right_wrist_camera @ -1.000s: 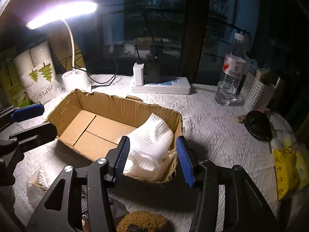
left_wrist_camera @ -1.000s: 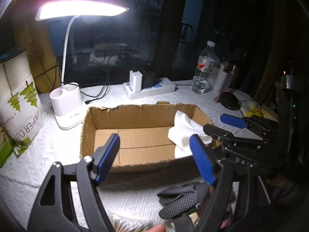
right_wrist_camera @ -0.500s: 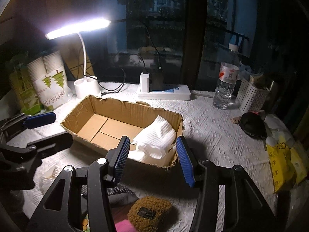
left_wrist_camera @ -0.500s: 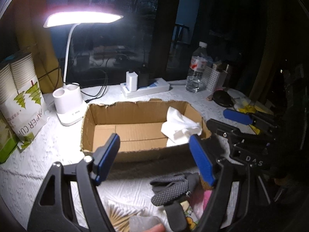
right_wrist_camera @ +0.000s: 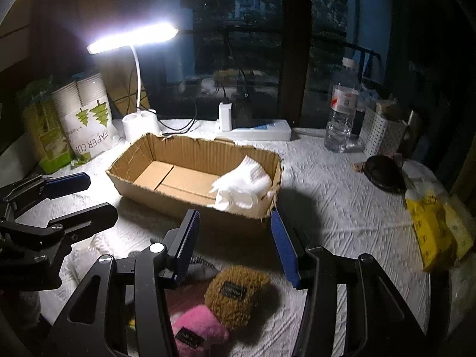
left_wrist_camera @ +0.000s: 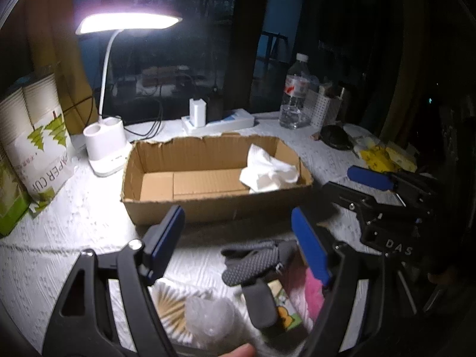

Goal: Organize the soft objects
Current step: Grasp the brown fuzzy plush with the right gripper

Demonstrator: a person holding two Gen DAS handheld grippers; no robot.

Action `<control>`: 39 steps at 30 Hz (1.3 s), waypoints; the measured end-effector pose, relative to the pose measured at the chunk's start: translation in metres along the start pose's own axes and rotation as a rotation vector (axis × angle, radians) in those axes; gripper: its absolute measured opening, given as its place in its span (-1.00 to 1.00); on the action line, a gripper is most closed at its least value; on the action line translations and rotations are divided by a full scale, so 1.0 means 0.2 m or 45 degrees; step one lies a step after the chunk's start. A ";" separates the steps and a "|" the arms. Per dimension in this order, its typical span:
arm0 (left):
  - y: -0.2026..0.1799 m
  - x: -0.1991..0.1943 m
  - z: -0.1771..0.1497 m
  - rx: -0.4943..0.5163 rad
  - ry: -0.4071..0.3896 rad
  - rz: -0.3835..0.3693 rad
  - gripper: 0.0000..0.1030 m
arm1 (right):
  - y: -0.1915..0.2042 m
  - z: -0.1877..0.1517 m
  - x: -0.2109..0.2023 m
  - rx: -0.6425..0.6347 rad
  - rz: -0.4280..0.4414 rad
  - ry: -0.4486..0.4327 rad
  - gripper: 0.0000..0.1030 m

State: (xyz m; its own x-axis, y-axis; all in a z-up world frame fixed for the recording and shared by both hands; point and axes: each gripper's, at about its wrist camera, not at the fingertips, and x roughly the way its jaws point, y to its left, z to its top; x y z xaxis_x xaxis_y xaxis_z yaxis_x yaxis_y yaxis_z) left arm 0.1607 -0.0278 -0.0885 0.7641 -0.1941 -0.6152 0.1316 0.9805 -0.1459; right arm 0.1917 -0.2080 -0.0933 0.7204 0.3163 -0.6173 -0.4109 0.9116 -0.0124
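A shallow cardboard box sits mid-table with a white sock lying in its right end. In front of it lie a grey dotted glove, a brown fuzzy item and a pink fuzzy item. My left gripper is open and empty, above the table before the box, left of the glove. My right gripper is open and empty, above the brown item, short of the box.
A lit desk lamp, a paper cup pack, a power strip, a water bottle, a white perforated basket, a black round item and yellow packets ring the box.
Both grippers have drawn back from the box and risen. The white sock stays in the box. The fuzzy items and glove have come into view in front.
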 end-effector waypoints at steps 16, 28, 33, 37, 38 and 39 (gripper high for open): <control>-0.06 0.08 -0.18 0.005 0.114 0.009 0.47 | -0.04 -0.21 0.04 0.055 0.021 0.079 0.03; -0.07 0.17 -0.22 -0.004 0.179 0.011 0.47 | -0.07 -0.31 0.18 0.098 0.076 0.158 0.05; -0.10 0.23 -0.23 0.005 0.210 0.004 0.48 | -0.09 -0.33 0.23 0.115 0.095 0.188 0.13; -0.12 0.27 -0.23 0.015 0.239 0.023 0.48 | -0.11 -0.36 0.26 0.128 0.134 0.216 0.14; -0.13 0.28 -0.23 0.020 0.242 0.026 0.48 | -0.12 -0.36 0.27 0.129 0.146 0.220 0.14; -0.13 0.29 -0.23 0.024 0.247 0.029 0.48 | -0.11 -0.36 0.27 0.129 0.155 0.222 0.14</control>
State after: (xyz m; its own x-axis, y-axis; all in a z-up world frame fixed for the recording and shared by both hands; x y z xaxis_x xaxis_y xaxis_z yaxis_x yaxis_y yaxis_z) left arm 0.1728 -0.0661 -0.1554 0.6311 -0.1725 -0.7563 0.1293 0.9847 -0.1167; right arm 0.1996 -0.2307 -0.1836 0.5577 0.3836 -0.7361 -0.4246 0.8939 0.1441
